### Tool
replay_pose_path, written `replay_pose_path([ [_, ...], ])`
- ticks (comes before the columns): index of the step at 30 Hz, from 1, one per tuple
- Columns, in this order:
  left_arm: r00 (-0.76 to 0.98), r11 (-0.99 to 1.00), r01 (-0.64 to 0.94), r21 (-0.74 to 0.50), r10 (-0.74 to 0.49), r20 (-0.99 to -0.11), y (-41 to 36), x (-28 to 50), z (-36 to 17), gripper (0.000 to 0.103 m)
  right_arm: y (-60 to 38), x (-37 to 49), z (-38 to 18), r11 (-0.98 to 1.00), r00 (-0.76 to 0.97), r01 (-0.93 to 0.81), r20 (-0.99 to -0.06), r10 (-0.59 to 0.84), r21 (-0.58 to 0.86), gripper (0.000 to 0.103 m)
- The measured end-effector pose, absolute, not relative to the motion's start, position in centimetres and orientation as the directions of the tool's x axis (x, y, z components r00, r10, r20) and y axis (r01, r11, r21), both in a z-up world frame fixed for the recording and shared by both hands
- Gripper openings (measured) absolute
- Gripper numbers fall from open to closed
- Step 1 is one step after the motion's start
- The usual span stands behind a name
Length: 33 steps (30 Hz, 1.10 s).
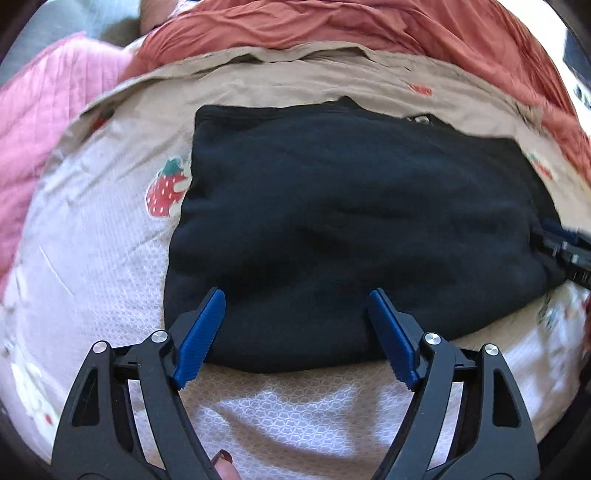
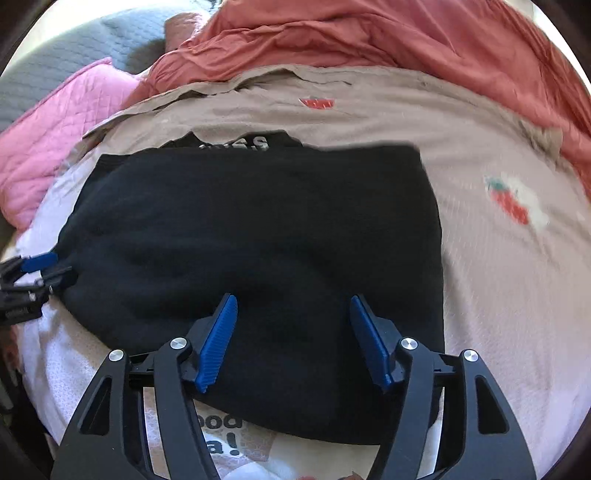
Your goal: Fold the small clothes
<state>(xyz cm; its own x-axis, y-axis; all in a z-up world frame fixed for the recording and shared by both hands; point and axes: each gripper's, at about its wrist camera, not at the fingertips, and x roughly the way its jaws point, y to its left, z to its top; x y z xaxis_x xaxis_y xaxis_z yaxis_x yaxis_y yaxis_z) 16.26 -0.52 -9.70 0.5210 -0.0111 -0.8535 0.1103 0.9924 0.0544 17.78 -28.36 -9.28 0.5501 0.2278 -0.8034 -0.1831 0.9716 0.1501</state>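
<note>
A black garment [image 1: 351, 221] lies folded into a rough rectangle on a strawberry-print bedsheet [image 1: 103, 258]; it also shows in the right wrist view [image 2: 258, 240], with white lettering at its far edge. My left gripper [image 1: 295, 299] is open, its blue fingers over the garment's near edge, holding nothing. My right gripper [image 2: 293, 302] is open over the garment's near right part, empty. Each gripper shows at the edge of the other's view: the right gripper [image 1: 565, 247] and the left gripper [image 2: 33, 273].
A crumpled rust-red blanket [image 1: 332, 29] lies along the far side. A pink quilt [image 1: 44, 110] sits at the far left, with grey fabric [image 2: 74, 48] behind it. A printed patch with black letters [image 2: 221, 432] shows on the sheet under my right gripper.
</note>
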Motion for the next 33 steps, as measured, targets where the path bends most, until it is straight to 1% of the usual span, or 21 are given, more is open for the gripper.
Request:
replay_pose_path([
  [6,0.518,0.995,0.102,0.020,-0.036,-0.855,-0.2,16.2,-9.2,0.072,-28.0,17.1,-8.8,0.976,0.579,-0.180,-0.788,0.209,0.126,0.064],
  [7,0.520,0.994,0.104,0.019,-0.038,-0.853,-0.2,16.0,-9.0,0.072,-27.9,16.7,-8.5,0.975,0.588,-0.180,-0.780,0.213,0.130,0.069],
  [9,0.519,0.994,0.105,0.001,-0.054,-0.853,-0.1,16.0,-8.6,0.075,-27.9,15.9,-8.0,0.973,0.601,-0.177,-0.767,0.226,0.148,0.074],
  [14,0.525,0.994,0.100,-0.043,-0.089,-0.846,0.3,16.1,-7.3,0.082,-27.1,13.9,-6.4,0.970,0.634,-0.184,-0.735,0.240,0.157,0.074],
  [15,0.532,0.994,0.098,-0.046,-0.092,-0.842,0.5,16.1,-7.0,0.085,-27.0,13.7,-6.2,0.970,0.639,-0.187,-0.731,0.241,0.156,0.074],
  [16,0.537,0.994,0.097,-0.049,-0.094,-0.838,0.6,16.1,-6.7,0.087,-26.7,13.3,-5.8,0.970,0.645,-0.189,-0.726,0.239,0.151,0.079],
  [17,0.541,0.994,0.093,-0.051,-0.093,-0.836,0.9,16.1,-6.5,0.091,-26.4,13.0,-5.5,0.971,0.650,-0.188,-0.722,0.237,0.149,0.085],
  [18,0.544,0.995,0.086,-0.052,-0.091,-0.834,1.1,16.2,-6.2,0.093,-26.2,12.8,-5.2,0.970,0.657,-0.191,-0.715,0.240,0.150,0.091],
  [20,0.547,0.995,0.079,-0.052,-0.087,-0.832,1.5,16.3,-5.9,0.093,-25.4,12.3,-4.6,0.970,0.666,-0.198,-0.707,0.237,0.139,0.091],
  [22,0.551,0.996,0.072,-0.052,-0.083,-0.830,2.0,16.4,-5.5,0.093,-24.6,12.1,-4.2,0.971,0.665,-0.203,-0.710,0.233,0.128,0.094],
  [26,0.569,0.998,0.056,-0.043,-0.067,-0.819,3.2,16.6,-4.6,0.093,-23.0,11.5,-4.0,0.967,0.660,-0.220,-0.711,0.245,0.129,0.096],
  [33,0.575,0.995,0.012,-0.098,-0.087,-0.814,6.1,17.2,-3.7,0.093,-18.7,10.5,-3.6,0.954,0.643,-0.283,-0.718,0.266,0.101,0.096],
])
